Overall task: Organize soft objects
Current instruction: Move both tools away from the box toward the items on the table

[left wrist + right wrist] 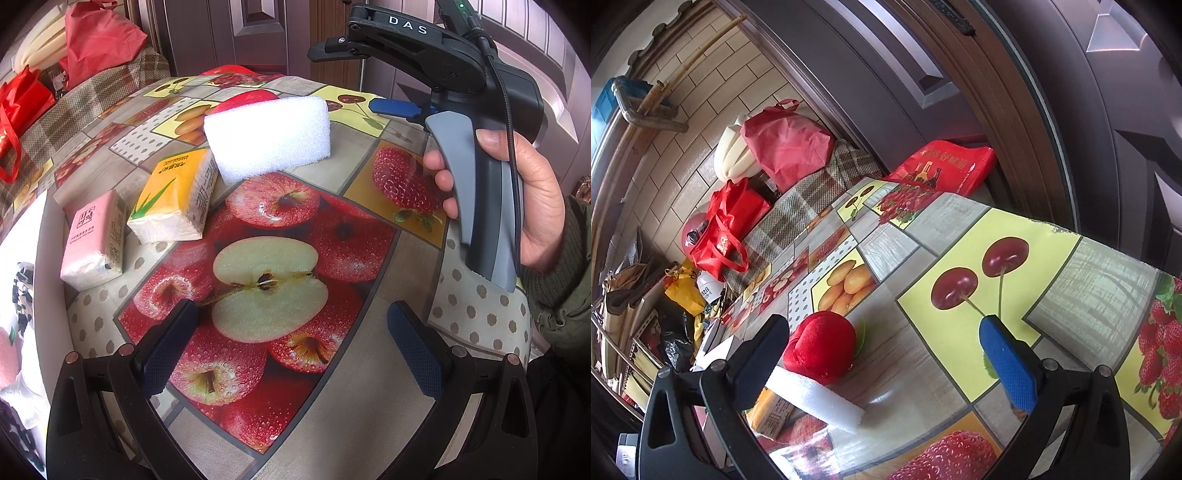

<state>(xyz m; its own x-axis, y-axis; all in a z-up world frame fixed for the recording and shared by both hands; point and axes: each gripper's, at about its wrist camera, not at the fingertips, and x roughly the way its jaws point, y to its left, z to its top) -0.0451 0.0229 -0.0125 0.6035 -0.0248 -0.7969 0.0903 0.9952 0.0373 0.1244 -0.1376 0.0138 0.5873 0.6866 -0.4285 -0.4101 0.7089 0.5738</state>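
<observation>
My left tool (291, 343) hangs spread and empty above the tabletop (369, 387); right tool (886, 354) likewise. Beyond it: pink tissue pack (94, 240), yellow pack (175, 195), foam block (267, 136). I'd grip gently, midway.

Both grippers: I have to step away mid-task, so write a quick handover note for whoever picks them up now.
Left gripper: open, empty, over the apple print on the table.
Right gripper: open, empty, held up by a hand.
Things: white foam block leans on the yellow tissue pack; pink tissue pack sits beside it; red plush toy lies behind the foam.
Done: nothing grasped yet.
Left: all four still need organizing.
</observation>
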